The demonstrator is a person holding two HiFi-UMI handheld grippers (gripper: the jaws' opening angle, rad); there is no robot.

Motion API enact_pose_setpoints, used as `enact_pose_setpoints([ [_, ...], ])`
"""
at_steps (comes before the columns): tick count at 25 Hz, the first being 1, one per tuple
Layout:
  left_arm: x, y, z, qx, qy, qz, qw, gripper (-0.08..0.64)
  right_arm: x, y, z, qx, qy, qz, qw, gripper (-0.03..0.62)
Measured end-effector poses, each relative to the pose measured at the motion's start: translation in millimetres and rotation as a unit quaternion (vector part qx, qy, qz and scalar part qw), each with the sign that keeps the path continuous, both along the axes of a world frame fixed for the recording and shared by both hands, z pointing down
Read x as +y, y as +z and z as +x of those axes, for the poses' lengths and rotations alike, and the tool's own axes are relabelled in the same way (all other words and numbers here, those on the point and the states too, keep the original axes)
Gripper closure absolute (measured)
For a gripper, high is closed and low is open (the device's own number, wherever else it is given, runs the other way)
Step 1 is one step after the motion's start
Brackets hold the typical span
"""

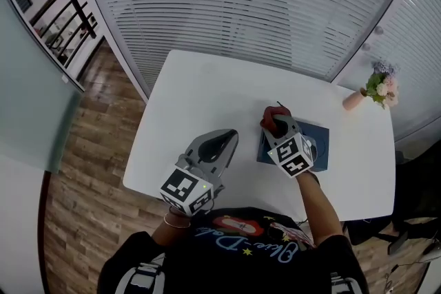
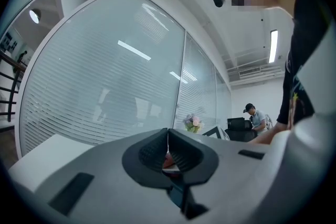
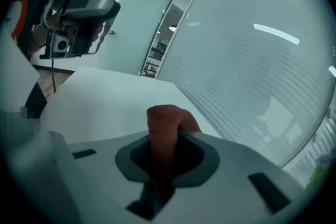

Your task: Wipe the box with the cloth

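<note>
A flat dark blue box (image 1: 319,135) lies on the white table (image 1: 200,93), right of its middle near the front. My right gripper (image 1: 277,122) is over the box's left part, shut on a red cloth (image 1: 274,118). In the right gripper view the cloth (image 3: 164,126) stands up as a folded wad between the jaws of the right gripper (image 3: 165,150). My left gripper (image 1: 230,137) hovers over the table left of the box, apart from it. In the left gripper view the jaws of the left gripper (image 2: 168,139) meet with nothing held.
A small pink vase of flowers (image 1: 375,89) stands at the table's far right corner. Frosted glass walls with blinds run behind the table. The wooden floor (image 1: 89,148) lies to the left. A person sits at a desk (image 2: 255,119) in the far background.
</note>
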State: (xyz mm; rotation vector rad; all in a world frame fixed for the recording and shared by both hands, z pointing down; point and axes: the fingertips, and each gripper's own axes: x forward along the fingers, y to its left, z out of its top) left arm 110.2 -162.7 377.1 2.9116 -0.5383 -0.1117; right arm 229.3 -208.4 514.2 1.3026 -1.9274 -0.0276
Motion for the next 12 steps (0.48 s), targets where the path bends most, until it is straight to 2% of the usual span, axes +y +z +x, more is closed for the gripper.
enact_pose_setpoints([
  [2, 1, 1, 2, -0.001, 0.001, 0.0, 1.0, 0.555, 4, 15, -1, 0.01, -0.008, -0.026, 1.0, 0.538],
  [6, 0, 4, 6, -0.004, 0.004, -0.001, 1.0, 0.555, 7, 20, 7, 0.012, 0.001, -0.027, 1.0, 0.538],
  [12, 5, 4, 20, -0.009, 0.02, -0.002, 0.9998, 0.555, 15, 22, 39, 0.0, 0.038, -0.039, 0.999, 0.538],
])
